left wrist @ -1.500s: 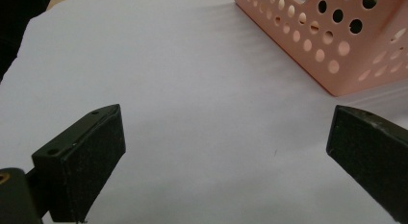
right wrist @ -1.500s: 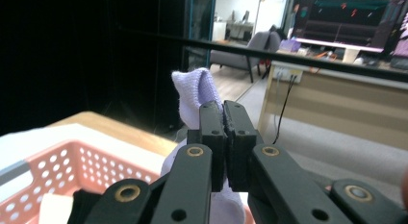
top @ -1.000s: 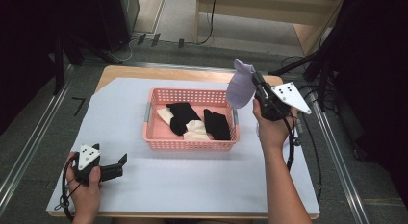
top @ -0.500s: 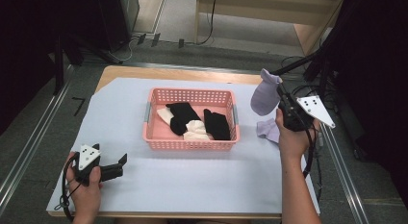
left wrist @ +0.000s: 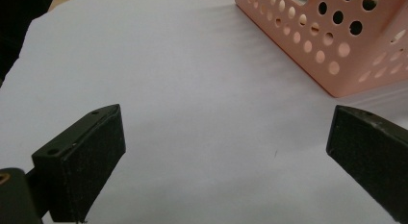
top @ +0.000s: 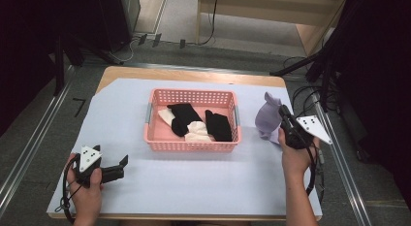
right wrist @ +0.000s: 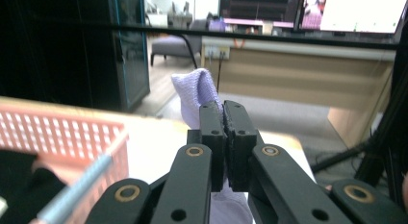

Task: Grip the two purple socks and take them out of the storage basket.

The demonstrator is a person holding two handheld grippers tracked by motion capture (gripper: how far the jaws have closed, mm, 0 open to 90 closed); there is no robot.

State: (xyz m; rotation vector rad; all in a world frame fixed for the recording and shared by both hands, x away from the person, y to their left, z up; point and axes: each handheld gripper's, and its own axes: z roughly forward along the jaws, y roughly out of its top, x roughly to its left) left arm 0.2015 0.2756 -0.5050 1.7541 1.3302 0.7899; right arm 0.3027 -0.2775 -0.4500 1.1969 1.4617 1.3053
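A pink basket (top: 191,141) sits near the middle of the surface (top: 194,182), a little toward the far edge, on the white sheet that covers it. Inside lie black socks (top: 184,117) and white socks (top: 197,131), jumbled together; one black piece rests against the basket's right end.

The right tongs (top: 285,115) are beside the basket's right end, near the right edge of the surface, held by the right hand (top: 293,155). Their jaws are pressed together on a purple sock (top: 268,120), which hangs bunched from the tips, its lower part reaching down to the sheet just right of the basket. In the right gripper view the two black jaws meet with almost no gap, and the purple sock (right wrist: 198,96) sticks up behind them and shows again below them. The basket's rim (right wrist: 62,130) lies to the left in that view.

The left tongs (top: 121,163) rest at the near left corner of the surface, held by the left hand (top: 86,189), well apart from the basket. Their jaws stand wide apart with nothing between them; in the left gripper view bare sheet (left wrist: 192,113) shows between the two pads, and a corner of the basket (left wrist: 337,51) is at the upper right.
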